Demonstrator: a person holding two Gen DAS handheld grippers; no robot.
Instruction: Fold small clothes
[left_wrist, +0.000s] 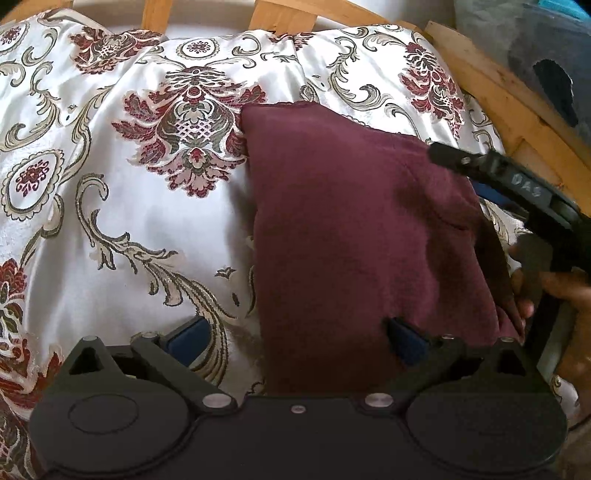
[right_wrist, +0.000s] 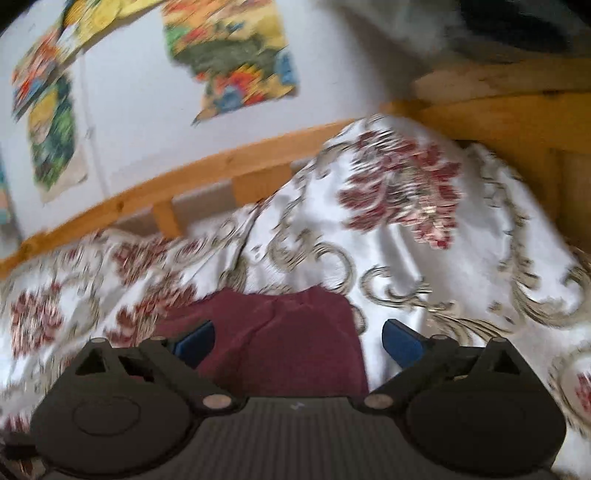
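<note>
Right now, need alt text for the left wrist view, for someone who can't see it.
A folded maroon garment lies on a white satin bedspread with red floral patterning. The left gripper hovers open at its near edge, and the right gripper reaches in from the right. Wooden bed slats run along the top.

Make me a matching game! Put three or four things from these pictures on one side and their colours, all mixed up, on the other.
Things:
1. folded cloth
2. bedspread
3. bed rail
4. pads of the right gripper

Colours:
A. blue
B. honey-brown wood
C. plain dark maroon
D. shiny white with red flowers and scrolls

Pairs: 1-C, 2-D, 3-B, 4-A
</note>
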